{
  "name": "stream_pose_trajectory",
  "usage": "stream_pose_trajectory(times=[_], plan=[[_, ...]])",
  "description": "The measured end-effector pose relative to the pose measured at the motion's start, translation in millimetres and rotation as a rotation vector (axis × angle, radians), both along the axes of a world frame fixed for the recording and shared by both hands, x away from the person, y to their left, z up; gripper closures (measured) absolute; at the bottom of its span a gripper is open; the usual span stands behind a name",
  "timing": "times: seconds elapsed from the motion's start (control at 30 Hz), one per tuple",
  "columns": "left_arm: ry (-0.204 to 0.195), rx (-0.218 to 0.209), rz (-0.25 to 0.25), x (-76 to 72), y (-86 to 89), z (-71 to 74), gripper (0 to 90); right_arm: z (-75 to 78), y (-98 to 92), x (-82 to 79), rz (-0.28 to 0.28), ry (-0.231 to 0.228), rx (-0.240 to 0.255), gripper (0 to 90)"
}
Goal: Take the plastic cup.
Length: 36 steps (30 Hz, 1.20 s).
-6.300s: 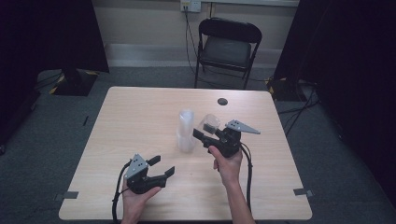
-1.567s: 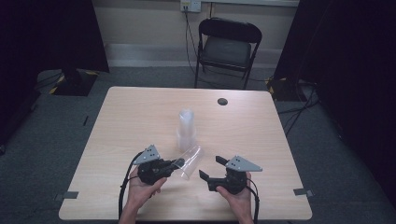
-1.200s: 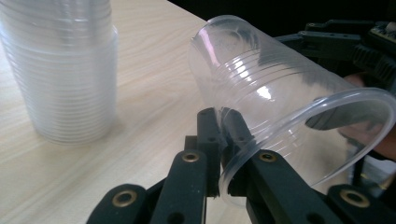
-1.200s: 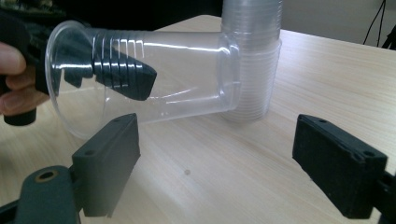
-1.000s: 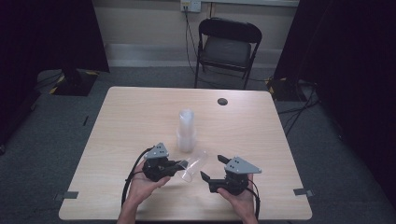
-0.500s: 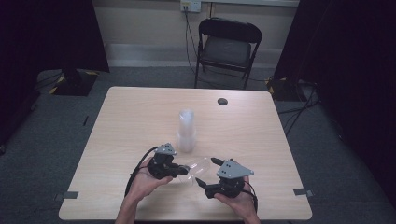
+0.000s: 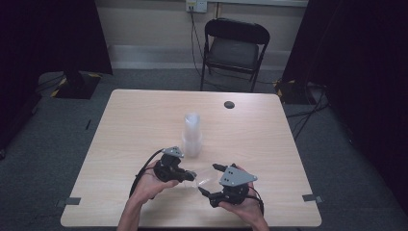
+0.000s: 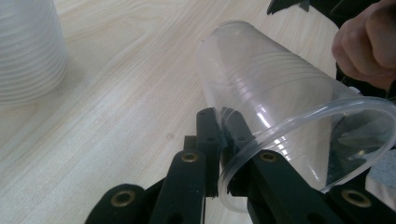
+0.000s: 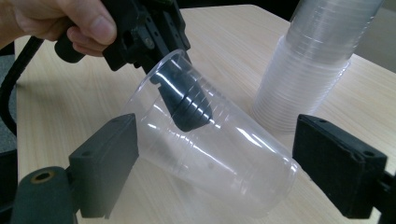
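Cup axis slants upper-left to lower-right | our left gripper pinches its rim | our right gripper gapes astride its base

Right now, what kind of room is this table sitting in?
Probably a lab or studio set up for recording, not a home: a bare wooden table on grey carpet, dark curtains at both sides, and a lone folding chair against a plain wall with an outlet.
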<state>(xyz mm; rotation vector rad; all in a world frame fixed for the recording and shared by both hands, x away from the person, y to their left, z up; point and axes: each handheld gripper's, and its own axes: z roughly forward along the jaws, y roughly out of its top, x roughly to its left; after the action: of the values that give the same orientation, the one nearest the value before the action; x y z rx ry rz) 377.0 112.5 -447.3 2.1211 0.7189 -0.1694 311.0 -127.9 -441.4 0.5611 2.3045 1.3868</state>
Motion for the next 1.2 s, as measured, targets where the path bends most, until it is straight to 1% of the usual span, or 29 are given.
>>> stream_pose_trajectory(times=[0.07, 0.1, 0.17, 0.23, 0.33, 0.37, 0.4, 0.47, 0.5, 0.53, 0.57, 0.63, 0.67, 0.7, 0.73, 0.87, 0.9, 0.93, 0.97, 1.03, 1.13, 1.2], plan=[[0.006, -0.008, 0.001, 0.8, 0.7, 0.9, 86.9, -0.4, 0.3, -0.8, 0.011, -0.005, -0.004, 14.2], [0.012, -0.019, 0.005, 1.1, 1.3, 1.5, 87.1, -0.8, 0.6, -1.3, 0.013, -0.005, -0.009, 14.2], [0.011, -0.02, 0.006, 1.9, 2.6, 3.4, 87.4, -1.7, 1.9, -1.8, 0.019, -0.008, -0.025, 14.0], [0.01, -0.014, 0.008, 2.2, 2.6, 5.2, 87.6, -1.7, 3.9, -2.4, 0.018, -0.021, -0.039, 13.9], [0.02, -0.018, 0.007, 2.3, 1.7, 5.5, 87.4, 0.2, 7.2, -2.9, 0.036, -0.033, -0.045, 13.6], [0.025, -0.015, 0.002, 2.5, 1.9, 6.0, 87.5, 0.3, 8.8, -3.0, 0.046, -0.035, -0.054, 13.4], [0.015, -0.023, 0.004, 2.2, 1.4, 6.9, 89.0, -0.2, 10.9, -3.1, 0.052, -0.042, -0.07, 13.9], [-0.002, -0.025, 0.014, 1.2, 0.3, 8.6, 89.4, -2.3, 16.2, -3.7, 0.049, -0.061, -0.106, 13.5], [0.006, -0.015, 0.002, 1.2, 0.0, 8.4, 89.5, -3.0, 18.2, -3.8, 0.043, -0.067, -0.116, 13.1], [0.01, -0.023, 0.008, 1.0, -1.1, 7.6, 89.4, -3.1, 19.4, -3.2, 0.05, -0.059, -0.109, 12.6], [0.016, -0.021, 0.02, 0.9, -2.0, 7.0, 89.4, -3.1, 19.9, -2.9, 0.053, -0.057, -0.106, 12.3], [0.018, -0.02, 0.022, 1.3, -3.6, 6.9, 89.5, -4.5, 22.7, -2.3, 0.049, -0.057, -0.121, 12.0], [0.024, -0.022, 0.011, 1.3, -4.5, 7.4, 89.4, -5.4, 24.0, -2.0, 0.049, -0.061, -0.128, 12.2], [0.024, -0.031, 0.014, 0.6, -6.3, 7.4, 89.4, -6.1, 25.2, -1.7, 0.047, -0.061, -0.133, 12.2], [0.024, -0.023, 0.012, 0.3, -7.7, 7.8, 89.5, -6.6, 26.3, -1.2, 0.044, -0.065, -0.14, 12.4], [0.033, -0.028, 0.022, 0.5, -11.5, 7.2, 89.4, -7.2, 29.9, -0.1, 0.034, -0.078, -0.171, 12.9], [0.032, -0.026, 0.025, 0.8, -11.7, 7.2, 89.4, -7.1, 30.1, 0.2, 0.035, -0.078, -0.173, 13.0], [0.04, -0.032, 0.024, 0.9, -12.1, 7.3, 89.3, -6.9, 30.4, 0.6, 0.032, -0.073, -0.172, 13.1], [0.042, -0.044, 0.024, 0.9, -12.8, 7.3, 89.2, -6.4, 30.5, 0.7, 0.036, -0.07, -0.168, 13.7], [0.044, -0.041, 0.003, 0.7, -15.2, 7.6, 89.2, -5.8, 32.7, -0.2, 0.037, -0.081, -0.177, 15.4], [0.043, -0.033, 0.0, 0.4, -18.8, 7.1, 89.0, -5.8, 37.5, 1.0, 0.047, -0.082, -0.195, 16.5], [0.044, -0.033, 0.005, 0.2, -19.2, 7.0, 89.0, -5.7, 38.9, 1.3, 0.052, -0.085, -0.199, 19.7]])
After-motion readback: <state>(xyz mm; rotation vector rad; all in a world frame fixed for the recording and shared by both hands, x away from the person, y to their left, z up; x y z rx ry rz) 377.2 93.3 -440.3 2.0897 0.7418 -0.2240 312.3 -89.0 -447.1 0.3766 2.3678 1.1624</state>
